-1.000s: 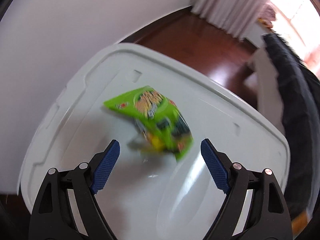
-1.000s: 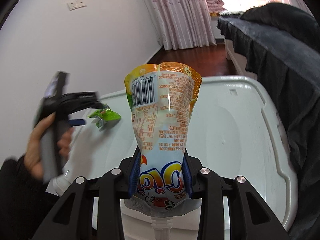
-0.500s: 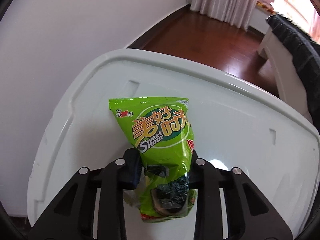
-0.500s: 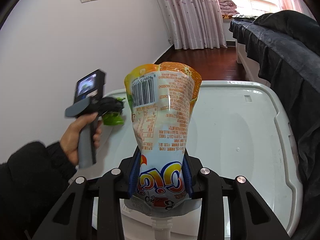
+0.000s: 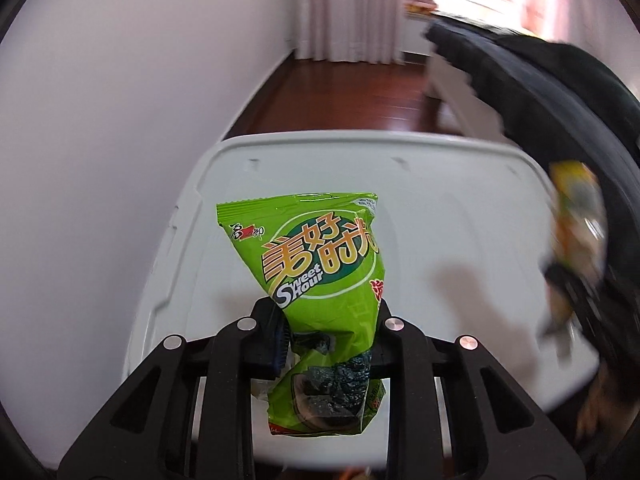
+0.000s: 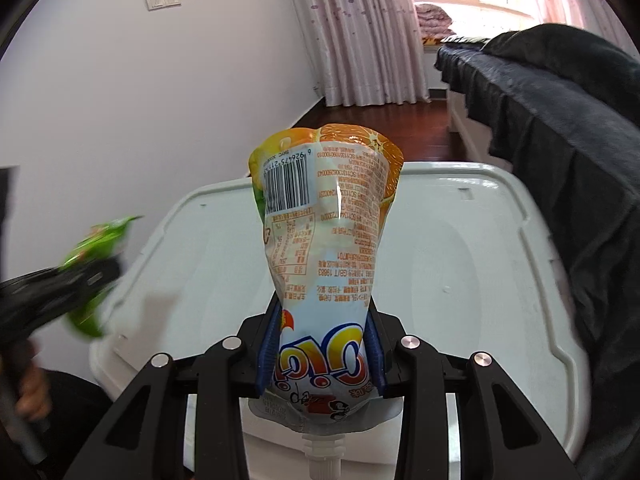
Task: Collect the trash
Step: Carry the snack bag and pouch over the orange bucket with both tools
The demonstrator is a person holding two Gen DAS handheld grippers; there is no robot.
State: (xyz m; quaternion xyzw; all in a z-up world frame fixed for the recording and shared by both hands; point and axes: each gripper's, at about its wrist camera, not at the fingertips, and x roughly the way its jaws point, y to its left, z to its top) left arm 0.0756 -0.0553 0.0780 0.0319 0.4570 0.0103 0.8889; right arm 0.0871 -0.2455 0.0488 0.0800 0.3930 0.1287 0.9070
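Note:
My left gripper (image 5: 328, 332) is shut on a green snack bag (image 5: 316, 272), which stands up between the fingers above the white box lid (image 5: 440, 184). My right gripper (image 6: 322, 348) is shut on an orange and white drink pouch (image 6: 324, 240), held upside down with its spout at the bottom. In the right wrist view the green snack bag (image 6: 96, 256) and the left gripper (image 6: 60, 296) show blurred at the left edge, off the lid (image 6: 480, 240). In the left wrist view the drink pouch (image 5: 580, 216) appears blurred at the right.
A white wall runs along the left. Dark bedding (image 6: 560, 128) hangs right beside the lid. Red-brown wood floor (image 6: 380, 116) and curtains (image 6: 360, 32) lie beyond. A hand (image 6: 28, 392) holds the left gripper's handle.
The left gripper closed on the green bag that lay on the lid, then lifted it and drew back to the left of the lid. The right gripper kept still with the pouch.

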